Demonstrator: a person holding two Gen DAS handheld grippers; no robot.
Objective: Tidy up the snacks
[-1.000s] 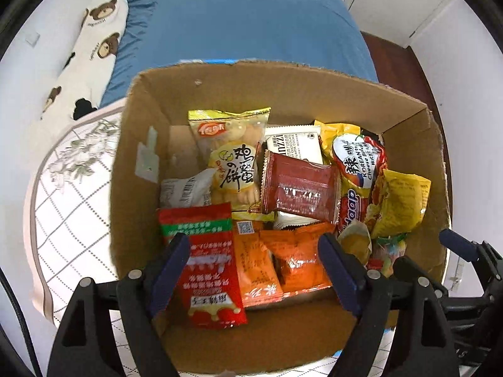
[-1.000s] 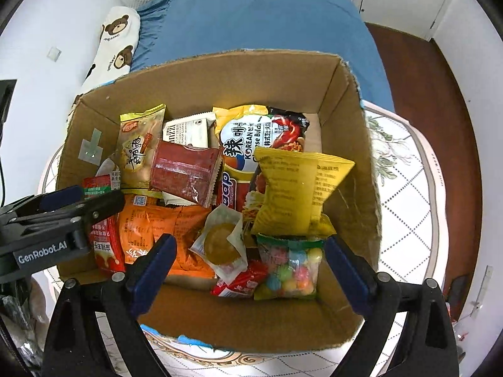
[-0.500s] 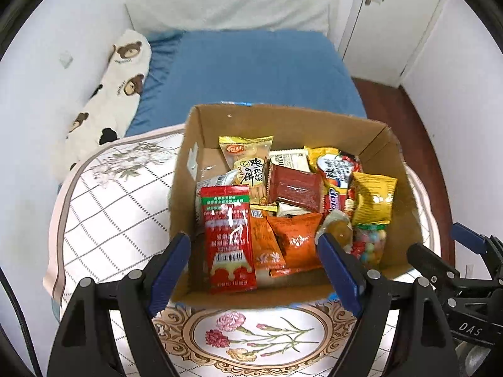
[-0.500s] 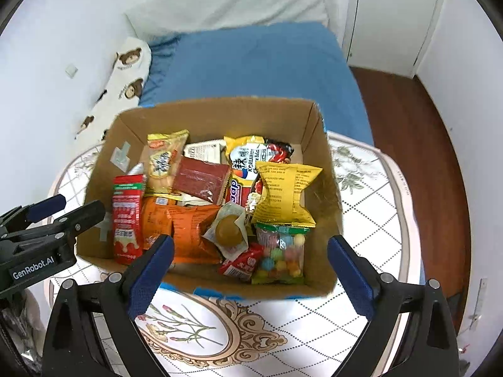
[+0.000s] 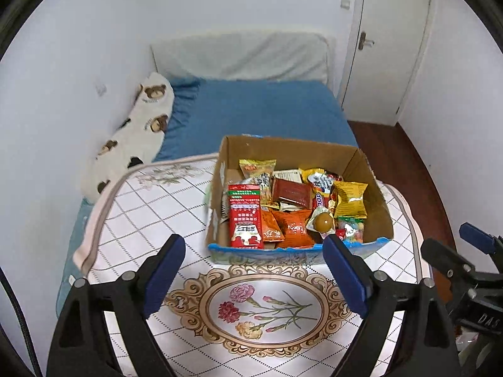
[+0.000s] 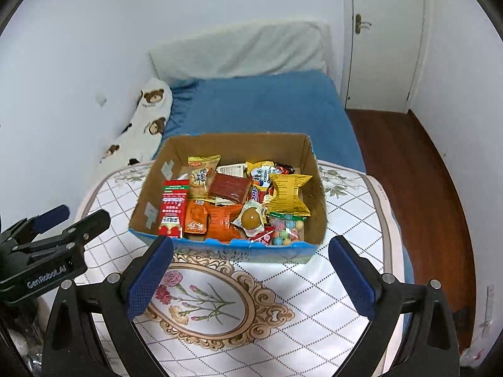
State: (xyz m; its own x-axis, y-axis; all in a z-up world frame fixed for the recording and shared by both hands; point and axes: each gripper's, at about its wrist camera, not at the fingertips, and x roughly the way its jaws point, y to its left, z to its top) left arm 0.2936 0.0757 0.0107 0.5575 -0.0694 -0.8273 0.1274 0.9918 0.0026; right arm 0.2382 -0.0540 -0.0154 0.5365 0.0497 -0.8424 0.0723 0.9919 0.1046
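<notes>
Behind the table point(image 5: 132, 220), upper frame, a blue bed point(image 5: 261, 116) is seen. Centre frame, a cardboard box point(image 5: 374, 194) packed with snacks point(image 5: 286, 207) is set. Left gripper point(image 5: 254, 279) and right gripper point(image 6: 250, 279) are held wide open, empty, at bottom.

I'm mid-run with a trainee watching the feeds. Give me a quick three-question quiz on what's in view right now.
1. True or false: the left hand-held gripper is shut on a snack.
2. Multiple choice: the tall red packet stands in the cardboard box at the A) left side, B) right side, C) far wall.
3. Short answer: what lies directly in front of the yellow crinkled bag, at the box's near right corner?

Key
1. False; both the left and the right hand-held gripper are open and empty, short of the box.
2. A.
3. The clear bag of coloured candies.
</notes>
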